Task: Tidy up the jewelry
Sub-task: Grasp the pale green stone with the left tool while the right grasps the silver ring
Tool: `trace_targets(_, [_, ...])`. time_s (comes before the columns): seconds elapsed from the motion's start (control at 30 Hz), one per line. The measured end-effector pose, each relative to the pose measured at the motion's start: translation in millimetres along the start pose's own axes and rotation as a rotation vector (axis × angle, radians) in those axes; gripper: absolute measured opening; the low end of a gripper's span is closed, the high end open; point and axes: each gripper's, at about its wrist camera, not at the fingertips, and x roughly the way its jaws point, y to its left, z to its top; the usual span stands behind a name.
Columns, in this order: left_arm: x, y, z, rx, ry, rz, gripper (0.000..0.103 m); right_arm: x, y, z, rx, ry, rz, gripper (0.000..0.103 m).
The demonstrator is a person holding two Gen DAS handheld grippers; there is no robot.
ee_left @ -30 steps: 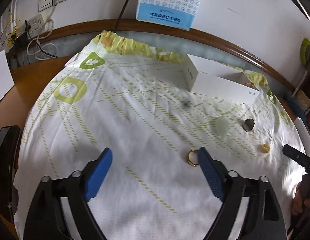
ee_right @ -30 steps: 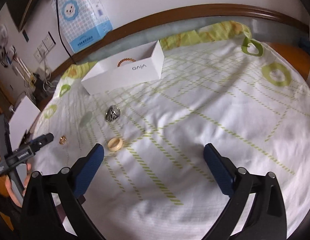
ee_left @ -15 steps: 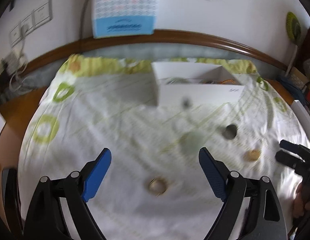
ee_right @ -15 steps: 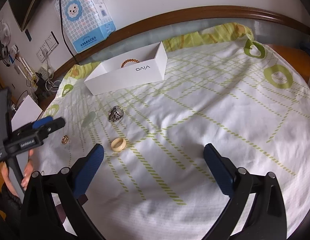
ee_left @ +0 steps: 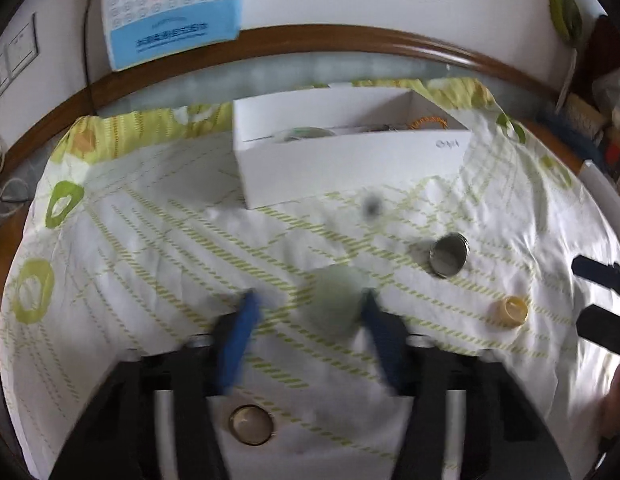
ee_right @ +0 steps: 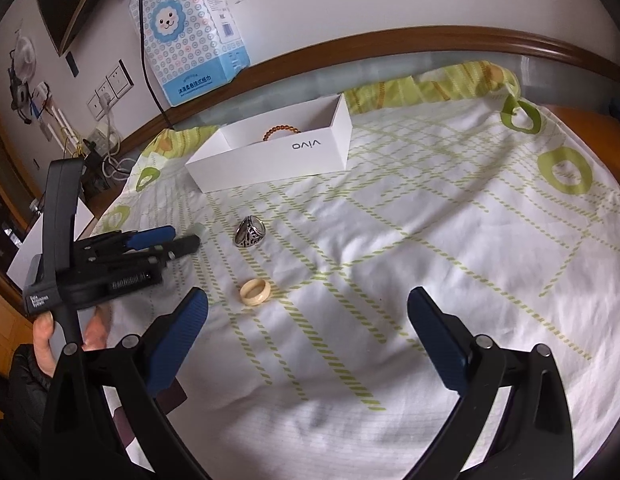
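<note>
I hold my left gripper (ee_left: 308,312) low over the cloth (ee_left: 150,248), its blue fingers (ee_left: 238,336) apart and blurry, with a pale green stone (ee_left: 333,304) between the tips, not pinched. A gold ring (ee_left: 250,425) lies under it, near the cloth's front edge. My right gripper (ee_right: 308,322) is wide open and holds nothing. A silver ring (ee_right: 250,232) and a cream ring (ee_right: 255,291) lie mid-cloth. The white box (ee_right: 270,156) by the back edge holds amber beads (ee_right: 281,131)
</note>
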Motion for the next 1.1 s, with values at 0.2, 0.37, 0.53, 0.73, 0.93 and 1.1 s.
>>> trace_targets(0.2, [-3, 17, -1, -0.070, -0.006, 0.005, 0.026, 6, 10, 1, -0.049, 0.020, -0.009, 0.097])
trace_targets(0.37, [-3, 29, 0, -0.113, -0.004, 0.020, 0.027, 21, 53, 19, -0.250, 0.005, -0.083, 0.097])
trace_targets(0.53, [-3, 30, -1, -0.118, -0.007, 0.030, 0.030, 51, 77, 28, -0.349, 0.046, -0.088, 0.082])
trace_targets(0.73, [-2, 29, -1, -0.110, -0.013, 0.046, 0.029, 74, 81, 30, -0.380, 0.087, -0.122, 0.071])
trace_targets(0.93, [-3, 22, -3, -0.073, -0.024, 0.051, 0.026, 83, 77, 30, -0.364, 0.122, -0.106, 0.026])
trace_targets(1.1, [-2, 17, -3, -0.048, -0.024, 0.060, 0.027, 72, 60, 33, -0.274, 0.099, -0.047, 0.026])
